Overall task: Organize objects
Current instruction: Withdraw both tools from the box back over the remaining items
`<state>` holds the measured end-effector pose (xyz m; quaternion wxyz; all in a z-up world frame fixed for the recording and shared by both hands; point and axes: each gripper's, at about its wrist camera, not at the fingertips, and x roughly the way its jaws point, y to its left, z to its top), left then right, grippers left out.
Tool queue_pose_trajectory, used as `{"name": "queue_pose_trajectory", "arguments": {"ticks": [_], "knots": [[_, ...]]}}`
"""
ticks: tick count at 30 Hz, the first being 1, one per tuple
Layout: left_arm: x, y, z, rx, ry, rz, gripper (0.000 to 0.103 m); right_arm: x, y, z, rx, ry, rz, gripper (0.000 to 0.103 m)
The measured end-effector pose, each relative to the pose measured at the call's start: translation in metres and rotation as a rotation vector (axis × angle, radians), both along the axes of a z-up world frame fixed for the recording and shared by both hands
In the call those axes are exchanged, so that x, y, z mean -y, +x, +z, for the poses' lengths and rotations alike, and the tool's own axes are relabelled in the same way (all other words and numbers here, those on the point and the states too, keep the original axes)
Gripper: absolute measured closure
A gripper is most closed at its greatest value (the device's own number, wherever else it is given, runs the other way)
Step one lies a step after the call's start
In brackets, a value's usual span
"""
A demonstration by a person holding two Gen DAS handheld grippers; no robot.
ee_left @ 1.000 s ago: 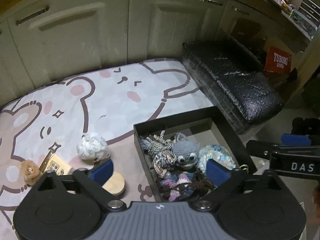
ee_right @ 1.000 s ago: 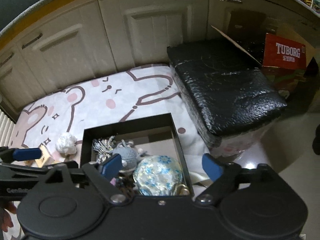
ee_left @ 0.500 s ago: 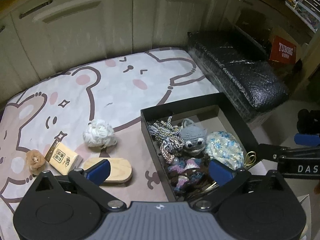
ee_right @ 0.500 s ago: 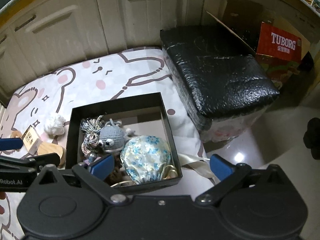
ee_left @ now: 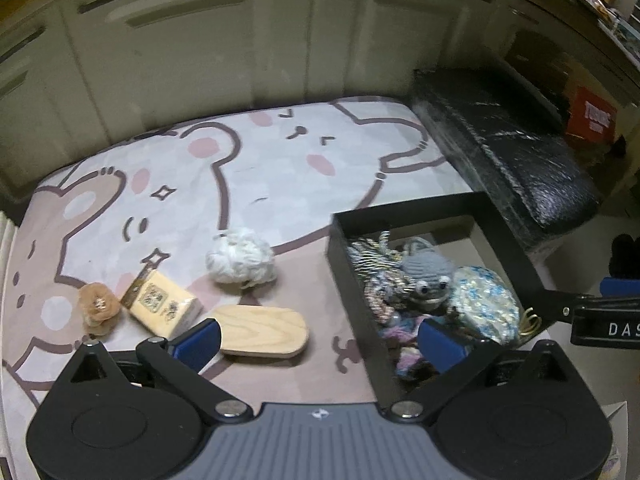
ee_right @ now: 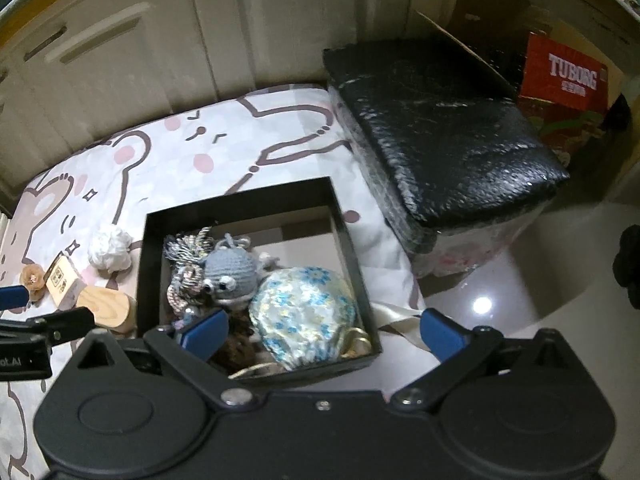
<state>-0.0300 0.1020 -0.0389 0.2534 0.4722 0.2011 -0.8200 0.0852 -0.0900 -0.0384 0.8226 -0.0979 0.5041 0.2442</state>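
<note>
A black open box [ee_left: 508,236] [ee_right: 154,232] sits on a cartoon-bear blanket and holds a grey crocheted toy [ee_left: 426,276] [ee_right: 232,270], a floral pouch [ee_left: 486,300] [ee_right: 308,312], tassels and yarn. Left of the box lie a white yarn ball [ee_left: 240,256] [ee_right: 110,250], a wooden oval block [ee_left: 260,330] [ee_right: 106,308], a small yellow box [ee_left: 162,306] [ee_right: 60,282] and a peach fabric flower [ee_left: 98,306] [ee_right: 32,276]. My left gripper [ee_left: 320,340] is open and empty above the box's left wall. My right gripper [ee_right: 324,330] is open and empty over the box's near side.
A black wrapped block [ee_left: 504,152] [ee_right: 440,128] stands right of the blanket. A red Tuborg carton [ee_right: 568,76] stands behind it. Cream cabinet doors [ee_left: 200,48] line the back. Glossy floor [ee_right: 500,300] lies to the right.
Both grippers have pulled back and up, so more of the blanket and the loose items left of the box show. Both stay open and empty.
</note>
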Motion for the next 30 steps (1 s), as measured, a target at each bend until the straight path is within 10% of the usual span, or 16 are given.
{"name": "queue_pose_trajectory", "arguments": {"ticks": [30], "knots": [[0.088, 0.104, 0.006, 0.001, -0.061, 0.317, 0.000, -0.104, -0.034, 0.018, 0.030, 0.062, 0.038, 0.000]]}}
